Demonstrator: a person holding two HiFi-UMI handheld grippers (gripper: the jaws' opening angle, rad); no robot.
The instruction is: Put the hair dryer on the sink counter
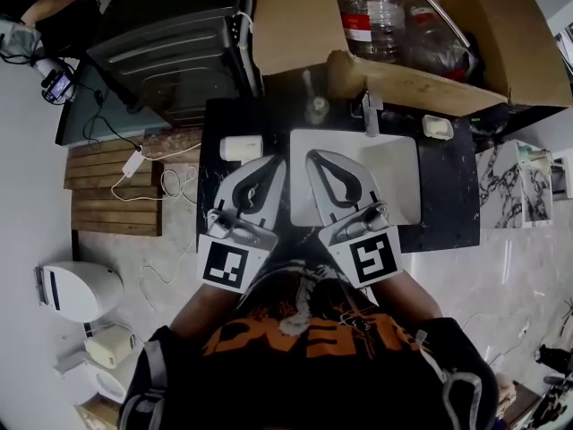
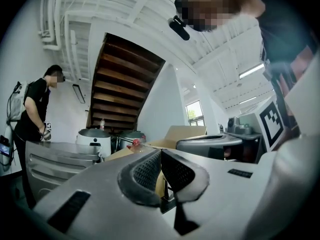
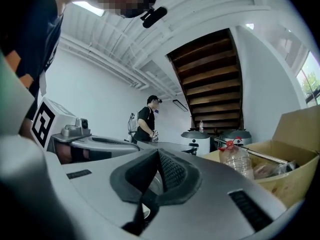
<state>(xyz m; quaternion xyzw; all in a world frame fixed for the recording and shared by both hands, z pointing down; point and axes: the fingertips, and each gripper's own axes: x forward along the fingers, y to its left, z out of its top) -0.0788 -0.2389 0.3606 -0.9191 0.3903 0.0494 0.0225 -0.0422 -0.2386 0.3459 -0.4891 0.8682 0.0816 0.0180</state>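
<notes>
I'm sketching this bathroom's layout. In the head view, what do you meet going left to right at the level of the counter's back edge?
Wooden slat mat → white item → faucet → small white dish → marbled panel.

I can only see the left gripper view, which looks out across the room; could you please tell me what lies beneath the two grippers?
Observer: In the head view the left gripper and the right gripper are above the white sink basin, which is set in a dark counter.
Operator: Thank you. Is anything lying on the counter left of the basin?
Observer: Yes, a small white object, just past the left gripper's tip; I cannot tell what it is.
Operator: Is the right gripper holding anything?
Observer: No. Its own view shows the jaws together with nothing between them.
</notes>
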